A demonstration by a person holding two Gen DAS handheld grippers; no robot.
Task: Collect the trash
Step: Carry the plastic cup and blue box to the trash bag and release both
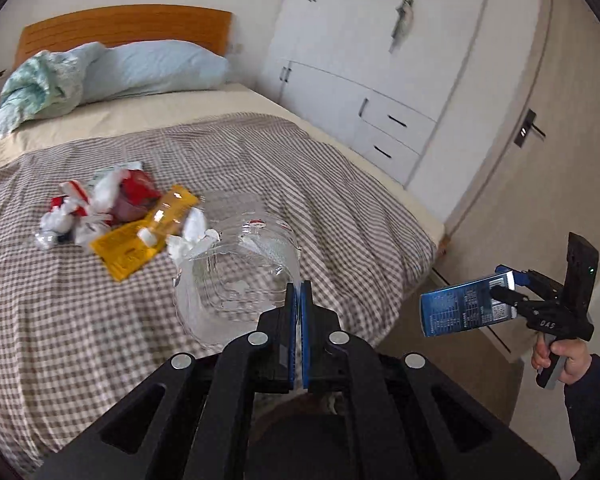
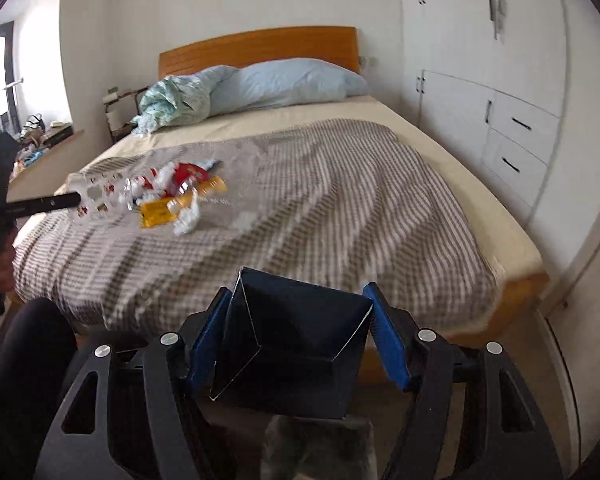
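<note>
clear plastic tray (image 1: 236, 276) pinched in left hand-held gripper (image 1: 299, 292); right hand-held gripper (image 2: 296, 320) clamps dark blue box (image 2: 296, 340); trash pile (image 1: 120, 216) lies ahead-left on bed (image 1: 300, 184), nearer the left.

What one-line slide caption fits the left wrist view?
Left gripper pinching a clear plastic tray above the checked bedspread, trash pile behind, right gripper holding a blue box.

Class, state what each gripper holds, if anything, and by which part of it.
The left gripper pinches a clear plastic tray by its near edge. The right gripper clamps a dark blue box across its sides at one end.
</note>
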